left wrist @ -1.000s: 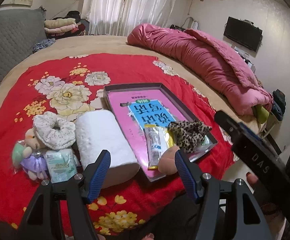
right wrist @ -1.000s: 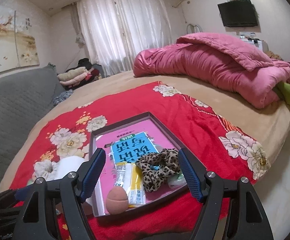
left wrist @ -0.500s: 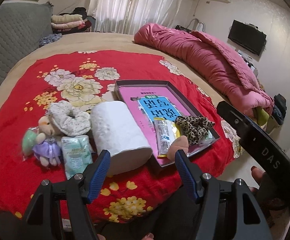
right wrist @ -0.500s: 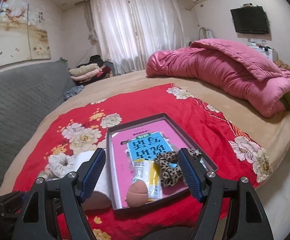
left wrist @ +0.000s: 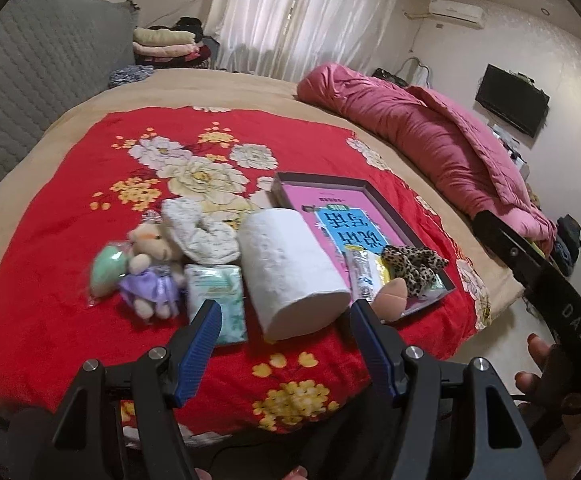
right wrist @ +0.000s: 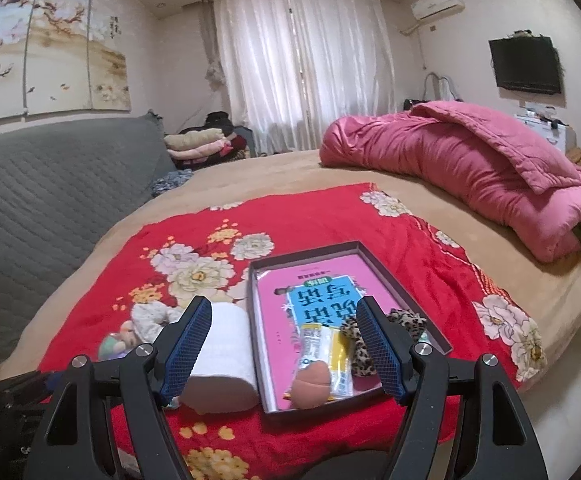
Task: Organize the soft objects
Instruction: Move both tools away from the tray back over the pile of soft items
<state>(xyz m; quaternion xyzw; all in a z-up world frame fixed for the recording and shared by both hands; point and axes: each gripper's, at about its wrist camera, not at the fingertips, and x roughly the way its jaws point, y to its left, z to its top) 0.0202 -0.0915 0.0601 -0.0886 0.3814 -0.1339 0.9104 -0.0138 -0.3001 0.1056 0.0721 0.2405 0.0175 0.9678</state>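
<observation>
A dark shallow tray (left wrist: 322, 179) (right wrist: 406, 288) lies on the red flowered blanket. It holds a pink and blue booklet (right wrist: 322, 300), a leopard scrunchie (left wrist: 410, 264) (right wrist: 360, 350), a snack packet (left wrist: 364, 272) (right wrist: 314, 344) and a peach sponge (left wrist: 390, 294) (right wrist: 310, 384). Left of the tray lie a white paper roll (left wrist: 290, 268) (right wrist: 222, 364), a tissue pack (left wrist: 218, 292), a white scrunchie (left wrist: 198, 236), a plush doll (left wrist: 150, 268) and a green sponge (left wrist: 106, 268). My left gripper (left wrist: 286, 320) is open, above the blanket's near edge. My right gripper (right wrist: 284, 320) is open and empty, in front of the tray.
A rolled pink quilt (left wrist: 430, 132) (right wrist: 470, 168) lies at the far right of the bed. A grey quilted headboard (right wrist: 50, 184) stands at the left, with folded clothes (right wrist: 202, 144) behind. The bed's right edge drops to the floor (right wrist: 570, 380).
Both grippers have drawn back and turned left; the objects now sit further away and more of the blanket shows. Nothing on the bed has moved. Both stay open.
</observation>
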